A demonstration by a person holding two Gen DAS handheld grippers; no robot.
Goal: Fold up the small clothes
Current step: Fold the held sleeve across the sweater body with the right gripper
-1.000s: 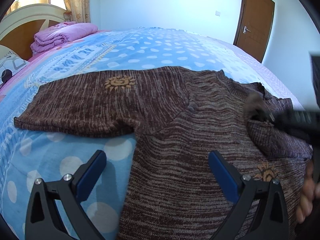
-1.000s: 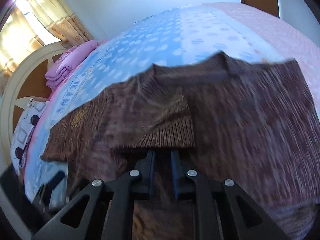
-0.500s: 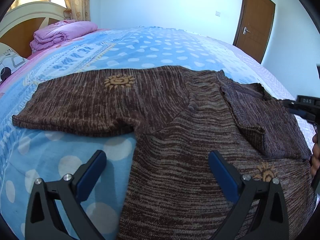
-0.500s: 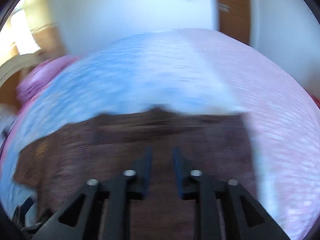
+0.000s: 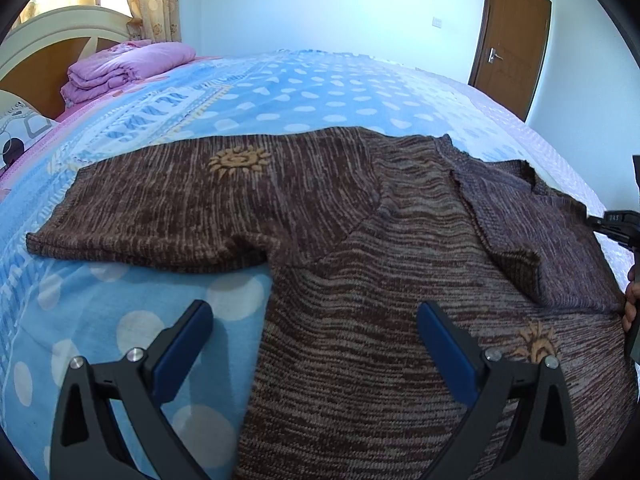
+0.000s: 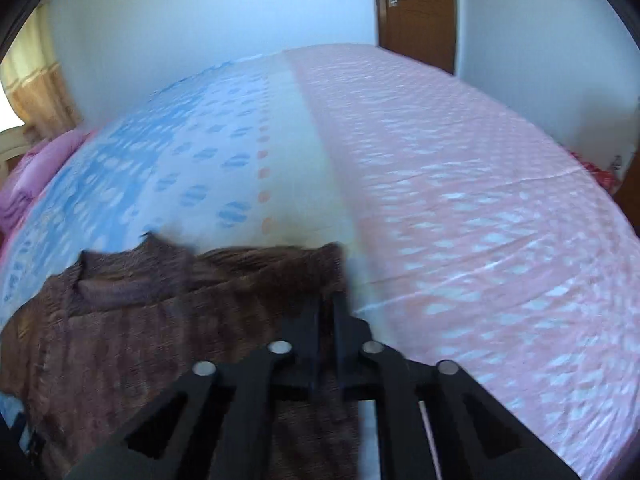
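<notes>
A small brown knit sweater [image 5: 360, 280] with orange sun motifs lies flat on the bed. Its left sleeve [image 5: 168, 208] is spread out to the left; its right sleeve [image 5: 532, 232] is folded in over the body. My left gripper [image 5: 316, 344] is open and empty, low over the sweater's lower left side and the blue sheet. My right gripper [image 6: 326, 320] is shut and empty at the sweater's right edge [image 6: 304, 272], in a blurred view. Its body shows at the right rim of the left wrist view [image 5: 618, 224].
The bed has a blue spotted sheet [image 5: 280, 100] and a pink part [image 6: 460, 200] on the right. A folded pink quilt [image 5: 124, 68] and a headboard [image 5: 44, 52] are at the far left. A brown door [image 5: 512, 36] stands behind.
My right gripper let go of the right sleeve, which now lies folded over the body, and swung back to the sweater's right edge. My left gripper has barely moved.
</notes>
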